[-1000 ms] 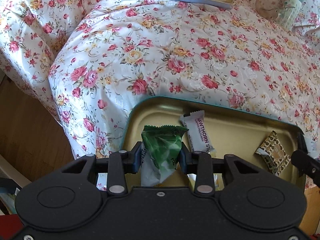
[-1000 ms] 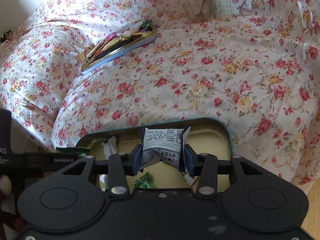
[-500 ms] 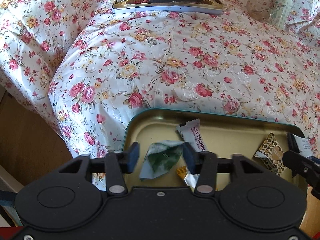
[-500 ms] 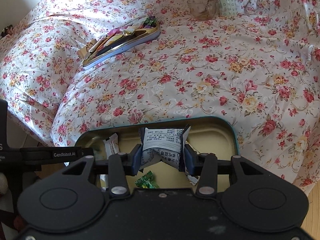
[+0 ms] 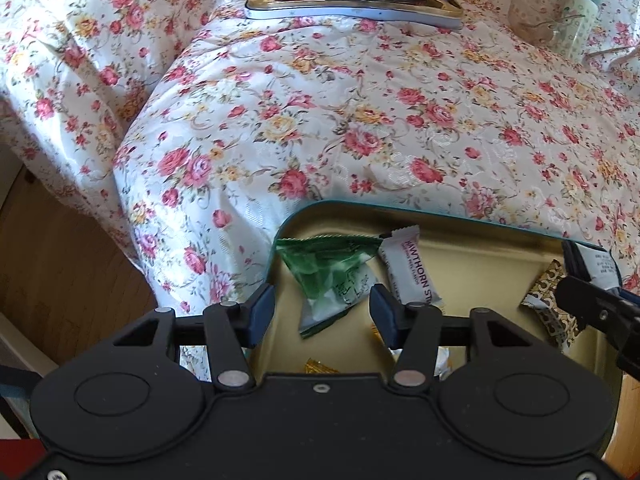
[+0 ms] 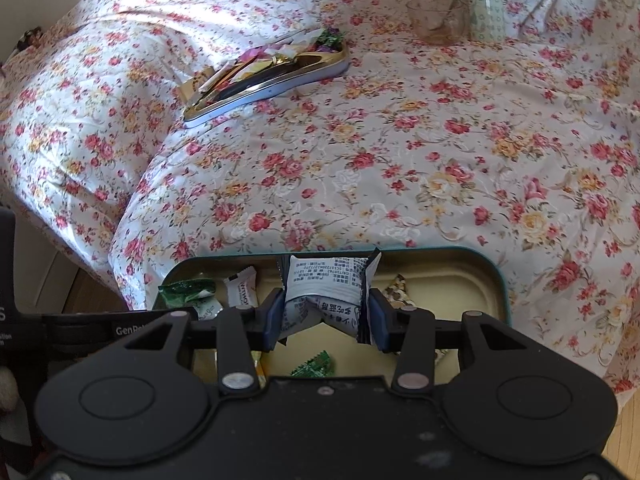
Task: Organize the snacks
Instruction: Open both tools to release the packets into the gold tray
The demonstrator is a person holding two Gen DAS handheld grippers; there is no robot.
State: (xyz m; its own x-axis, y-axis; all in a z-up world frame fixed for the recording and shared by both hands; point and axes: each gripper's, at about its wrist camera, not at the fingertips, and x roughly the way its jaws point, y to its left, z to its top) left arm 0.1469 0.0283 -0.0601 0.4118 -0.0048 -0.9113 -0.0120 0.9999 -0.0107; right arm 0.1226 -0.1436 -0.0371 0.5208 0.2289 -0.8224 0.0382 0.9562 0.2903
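Observation:
A teal-rimmed tin tray (image 5: 440, 216) with a cream inside sits at the near edge of the floral cloth. My left gripper (image 5: 322, 314) is open above it. A green-and-white snack packet (image 5: 332, 272) lies loose in the tray between its fingers, beside a white Hawthorn bar (image 5: 414, 270) and a brown patterned packet (image 5: 552, 304). My right gripper (image 6: 326, 322) is shut on a white printed snack packet (image 6: 326, 286) held over the same tray (image 6: 496, 276). The green packet (image 6: 188, 290) shows at that tray's left end.
A second silver tray (image 5: 352, 10) piled with several wrapped sweets lies far back on the cloth; it also shows in the right wrist view (image 6: 268, 76). A glass cup (image 6: 438, 20) and a patterned mug (image 6: 486, 0) stand at the back right. Wooden floor (image 5: 52, 264) lies left of the table.
My left gripper opened and let go of the green packet, which dropped into the tray, then drew back. My right gripper still holds the white packet.

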